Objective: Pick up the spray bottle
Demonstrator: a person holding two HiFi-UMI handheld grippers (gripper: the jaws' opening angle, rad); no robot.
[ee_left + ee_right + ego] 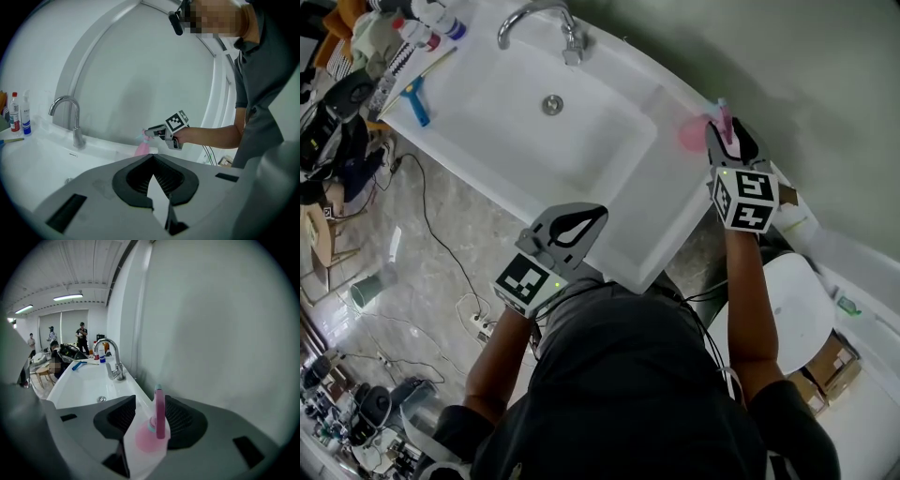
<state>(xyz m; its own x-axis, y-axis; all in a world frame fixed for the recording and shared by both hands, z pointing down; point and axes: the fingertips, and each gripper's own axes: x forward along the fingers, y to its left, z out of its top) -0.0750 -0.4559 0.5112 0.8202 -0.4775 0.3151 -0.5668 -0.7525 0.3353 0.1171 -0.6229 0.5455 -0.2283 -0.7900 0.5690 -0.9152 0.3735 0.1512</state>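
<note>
straddling the pink spray bottle (149, 437) with right gripper (150, 401) jaws apart, we judge it light, slick plastic; take the neck.

the left gripper (152, 157) fills the bottom of the view, its jaws closed tip to tip with nothing between them. beyond it a white sink (42, 154) runs along a pale wall (140, 70), with a curved chrome tap (70, 117) on its back rim. two small bottles (19, 115) stand at the far left. right of the tap a pink spray bottle (142, 148) stands on the rim. the right gripper (146, 132), held in a person's hand (182, 137), reaches to its top; whether they touch is too small to tell.
</note>
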